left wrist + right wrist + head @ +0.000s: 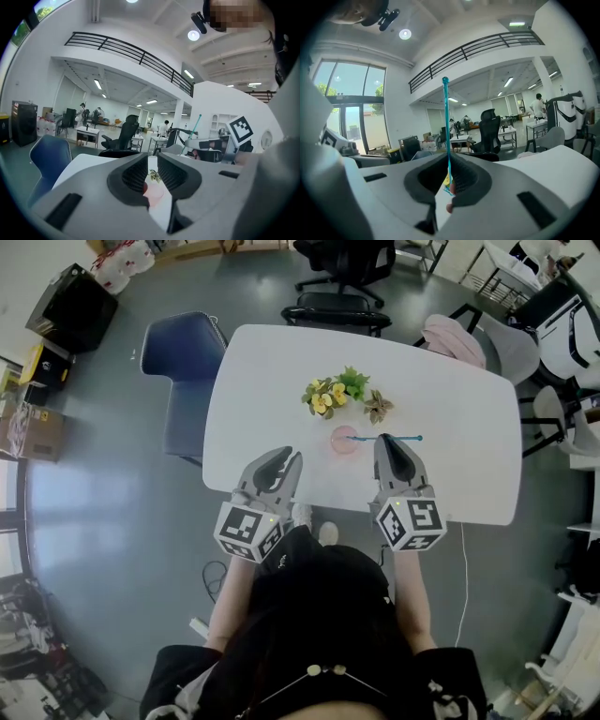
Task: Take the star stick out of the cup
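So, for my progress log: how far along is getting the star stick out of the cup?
Done: the right gripper is shut on the star stick. In hand: the pull; in the head view the stick's end overlaps the pink cup, so clearance is unclear. Left: getting it fully clear. The left gripper is open, empty.

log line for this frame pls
right gripper shut on star stick | stick end over pink cup, clearance unclear | left gripper open, empty, short of cup
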Available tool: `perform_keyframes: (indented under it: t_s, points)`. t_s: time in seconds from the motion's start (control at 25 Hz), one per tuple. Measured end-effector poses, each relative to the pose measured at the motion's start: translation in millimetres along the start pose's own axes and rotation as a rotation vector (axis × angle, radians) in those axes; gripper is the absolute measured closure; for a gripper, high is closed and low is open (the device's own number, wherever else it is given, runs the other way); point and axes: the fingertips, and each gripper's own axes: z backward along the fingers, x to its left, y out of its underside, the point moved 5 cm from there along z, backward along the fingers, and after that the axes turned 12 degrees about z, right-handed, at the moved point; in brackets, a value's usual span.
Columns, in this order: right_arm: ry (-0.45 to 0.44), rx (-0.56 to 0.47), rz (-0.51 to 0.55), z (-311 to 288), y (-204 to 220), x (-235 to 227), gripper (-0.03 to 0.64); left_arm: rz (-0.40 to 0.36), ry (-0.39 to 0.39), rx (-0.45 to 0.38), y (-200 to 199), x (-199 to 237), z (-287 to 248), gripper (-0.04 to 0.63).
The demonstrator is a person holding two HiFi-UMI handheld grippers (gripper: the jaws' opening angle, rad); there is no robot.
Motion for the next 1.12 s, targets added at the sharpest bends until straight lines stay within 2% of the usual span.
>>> perform_keyframes:
  t_s: [0.24,0.52,1.12]
  points:
    - [0.056,-0.090,-0.001,38,-18,-4,0.595,-0.005,0.024,-0.008,-2,-10,-7,0.529]
    - [0.042,-0.156,-0.050,67,-30,4,0.596,-0.005,0.045,-0.007,0,-18,-7,0.529]
    - [0.018,-0.160,0.008,75,-41,16,0.598,0.021,0.033,-0.036,-3,-15,1,0.529]
